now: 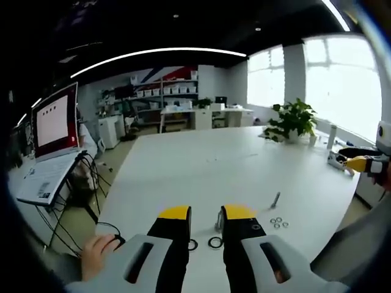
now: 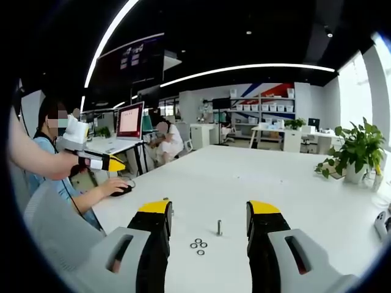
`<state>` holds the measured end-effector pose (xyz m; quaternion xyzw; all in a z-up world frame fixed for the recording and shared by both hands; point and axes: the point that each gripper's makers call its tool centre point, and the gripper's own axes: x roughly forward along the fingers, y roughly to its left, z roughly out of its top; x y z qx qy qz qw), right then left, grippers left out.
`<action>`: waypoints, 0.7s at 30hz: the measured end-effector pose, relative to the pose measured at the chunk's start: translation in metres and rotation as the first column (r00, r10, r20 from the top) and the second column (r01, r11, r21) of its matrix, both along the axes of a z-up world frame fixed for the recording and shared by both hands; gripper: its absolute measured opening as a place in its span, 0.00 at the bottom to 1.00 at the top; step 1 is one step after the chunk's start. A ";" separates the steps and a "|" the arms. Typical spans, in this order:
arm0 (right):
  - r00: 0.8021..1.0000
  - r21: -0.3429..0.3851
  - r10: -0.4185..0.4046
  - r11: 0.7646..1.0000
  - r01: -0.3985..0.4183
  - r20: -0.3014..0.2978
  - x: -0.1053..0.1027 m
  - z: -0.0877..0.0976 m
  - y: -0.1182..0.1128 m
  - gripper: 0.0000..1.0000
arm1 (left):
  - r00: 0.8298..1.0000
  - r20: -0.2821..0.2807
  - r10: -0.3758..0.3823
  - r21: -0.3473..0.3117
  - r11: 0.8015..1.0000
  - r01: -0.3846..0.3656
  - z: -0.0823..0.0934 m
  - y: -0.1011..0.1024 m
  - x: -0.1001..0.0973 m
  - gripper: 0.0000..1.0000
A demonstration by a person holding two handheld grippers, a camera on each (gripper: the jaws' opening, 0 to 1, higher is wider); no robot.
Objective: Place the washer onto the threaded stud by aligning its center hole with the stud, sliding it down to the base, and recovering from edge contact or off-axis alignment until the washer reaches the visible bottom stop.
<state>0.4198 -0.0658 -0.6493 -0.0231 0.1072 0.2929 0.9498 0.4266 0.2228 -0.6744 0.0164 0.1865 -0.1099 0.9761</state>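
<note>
On the white table (image 2: 256,183) a short threaded stud (image 2: 219,227) stands upright, with several small silver washers (image 2: 198,245) lying just in front of it. My right gripper (image 2: 209,209) hangs above them, open wide and empty. In the left gripper view the same stud (image 1: 276,199) and silver washers (image 1: 278,223) lie to the right of my left gripper (image 1: 206,212), which is open and empty. Two dark rings (image 1: 215,242) and a small upright metal piece (image 1: 219,223) sit between its jaws. The right gripper (image 1: 365,163) shows at the far right, the left gripper (image 2: 102,162) at the left.
A seated person's hand rests on a mouse (image 1: 101,250) at the table's left edge, beside a laptop (image 1: 52,152) on a side desk. A potted plant (image 1: 293,122) stands at the far right of the table. The table (image 1: 201,165) stretches away bare.
</note>
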 end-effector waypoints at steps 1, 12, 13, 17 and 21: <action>1.000 0.003 -0.002 1.000 0.002 0.001 0.000 0.000 0.000 0.52 | 0.998 0.058 -0.007 -0.010 1.000 0.008 0.010 -0.002 0.002 0.17; 1.000 0.004 0.000 1.000 0.000 -0.001 0.000 0.000 0.000 0.52 | 0.999 -0.036 -0.033 0.049 0.998 0.035 -0.011 -0.001 0.004 0.18; 1.000 0.000 -0.002 1.000 0.002 0.000 0.001 0.000 -0.001 0.52 | 0.998 -0.051 -0.041 0.066 0.997 0.044 -0.014 -0.001 0.005 0.18; 1.000 -0.007 -0.010 1.000 0.010 -0.006 0.001 -0.002 -0.003 0.52 | 0.997 -0.053 -0.051 0.102 0.993 0.056 -0.016 0.001 0.009 0.17; 1.000 -0.007 -0.012 1.000 0.012 -0.006 0.002 -0.002 -0.003 0.52 | 0.997 -0.059 -0.039 0.083 0.996 0.044 -0.018 0.005 0.016 0.17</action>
